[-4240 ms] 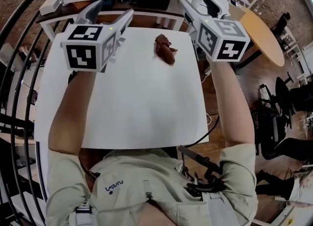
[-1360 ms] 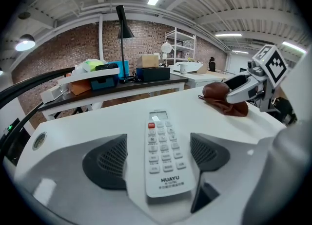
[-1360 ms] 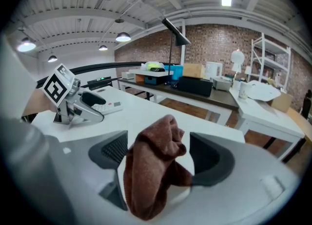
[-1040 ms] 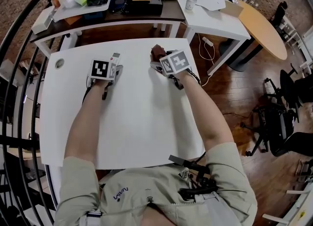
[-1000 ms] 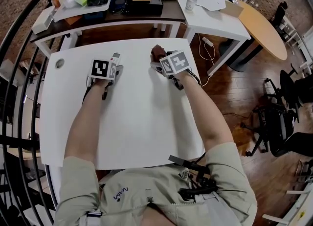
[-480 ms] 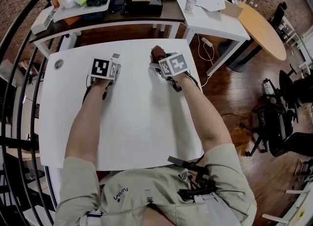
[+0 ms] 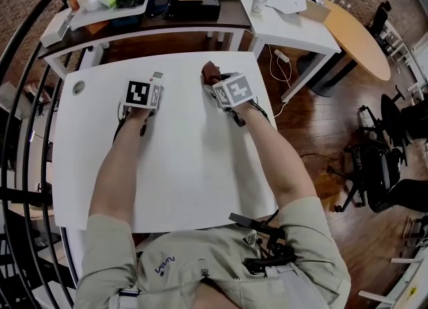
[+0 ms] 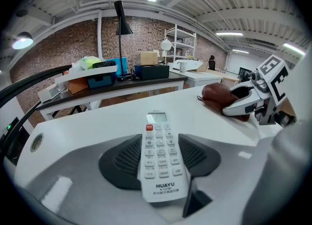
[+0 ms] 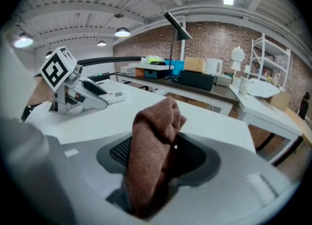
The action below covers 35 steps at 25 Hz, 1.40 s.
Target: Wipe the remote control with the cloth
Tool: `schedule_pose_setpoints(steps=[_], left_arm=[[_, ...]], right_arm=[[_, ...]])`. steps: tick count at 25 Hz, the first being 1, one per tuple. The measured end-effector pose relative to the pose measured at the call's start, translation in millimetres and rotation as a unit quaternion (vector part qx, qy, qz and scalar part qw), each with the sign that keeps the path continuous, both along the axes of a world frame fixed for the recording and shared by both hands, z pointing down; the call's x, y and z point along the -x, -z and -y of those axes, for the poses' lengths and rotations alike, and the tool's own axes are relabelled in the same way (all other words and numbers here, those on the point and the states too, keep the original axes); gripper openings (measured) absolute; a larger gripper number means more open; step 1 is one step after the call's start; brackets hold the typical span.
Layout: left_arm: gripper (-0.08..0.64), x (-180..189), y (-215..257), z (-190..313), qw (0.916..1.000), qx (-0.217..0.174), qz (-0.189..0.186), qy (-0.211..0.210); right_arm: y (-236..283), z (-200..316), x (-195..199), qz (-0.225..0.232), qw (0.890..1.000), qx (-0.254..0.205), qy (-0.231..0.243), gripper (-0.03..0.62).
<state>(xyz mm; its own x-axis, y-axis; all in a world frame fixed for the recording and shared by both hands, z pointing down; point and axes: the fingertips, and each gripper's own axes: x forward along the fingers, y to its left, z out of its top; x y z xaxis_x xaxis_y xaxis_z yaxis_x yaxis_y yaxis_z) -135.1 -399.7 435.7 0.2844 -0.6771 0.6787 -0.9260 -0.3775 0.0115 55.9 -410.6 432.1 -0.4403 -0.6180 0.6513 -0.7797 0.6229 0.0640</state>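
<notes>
- Head view: the person holds both grippers low over a white table [image 7: 180, 167], near its far edge. The left gripper [image 7: 156, 84] has a white remote control [image 7: 158, 76] poking out past its black-and-white marker cube [image 7: 138, 93]. The right gripper [image 7: 214, 80] sits well apart from it, with a brown cloth [image 7: 210, 69] bunched at its tip.
- Left gripper view: the remote control [image 8: 161, 158] lies lengthwise between the two dark ribbed pads [image 8: 122, 159], keypad up, display end pointing away. The jaws have just been closing and now stand narrowed, with both pads against the remote's long edges. The print near its close end reads "HUAYU", with a smaller line beneath that is too small to read. A red button [image 8: 149, 127] sits at the top left of the keypad, below a small display [image 8: 156, 118]. To the right, the right gripper [image 8: 243, 104] rests at the cloth [image 8: 217, 95].
- Right gripper view: the cloth [image 9: 151, 156] stands in a crumpled upright fold between the pads [image 9: 119, 153]. These jaws have also just been closing and are now narrowed onto the fabric. At the left, the left gripper [image 9: 92, 100] is seen with the remote control [image 9: 113, 96] sticking out of its tip, low over the table. The cloth and the remote are not touching.
</notes>
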Motion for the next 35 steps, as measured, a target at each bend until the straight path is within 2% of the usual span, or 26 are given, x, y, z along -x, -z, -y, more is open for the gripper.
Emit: schedule_pose_setpoints(steps=[3, 5, 8, 15, 21, 30, 35], left_arm=[[0.245, -0.3, 0.1, 0.0, 1.0000, -0.004, 0.003, 0.001], [0.245, -0.2, 0.2, -1.0, 1.0000, -0.007, 0.005, 0.002], [0.245, -3.0, -1.8, -4.3, 1.0000, -0.002, 0.001, -0.002], [0.242, 1.2, 2.5, -0.5, 0.9995, -0.026, 0.012, 0.009], [0.242, 1.4, 10.9, -5.0, 0.9990, -0.042, -0.010, 0.016], [0.242, -6.2, 53.3, -15.4, 0.9946, -0.101, -0.021, 0.006], [0.242, -21.0, 84.2, -25.8, 0.9890, -0.142, -0.035, -0.022]], right_arm=[[-0.3, -5.3, 7.5, -0.009, 1.000, -0.002, 0.007, 0.177], [-0.3, -7.5, 10.0, -0.013, 1.000, -0.006, 0.008, 0.160], [0.0, -8.0, 9.6, -0.015, 1.000, -0.011, 0.003, 0.152], [5.1, -3.3, 1.9, 0.002, 0.999, -0.033, -0.031, 0.139], [24.0, 1.4, -6.7, 0.010, 0.997, -0.061, -0.048, 0.135], [58.1, -1.2, -14.7, 0.037, 0.992, -0.101, -0.063, 0.130], [90.2, -12.8, -11.5, 0.054, 0.988, -0.137, -0.054, 0.126]])
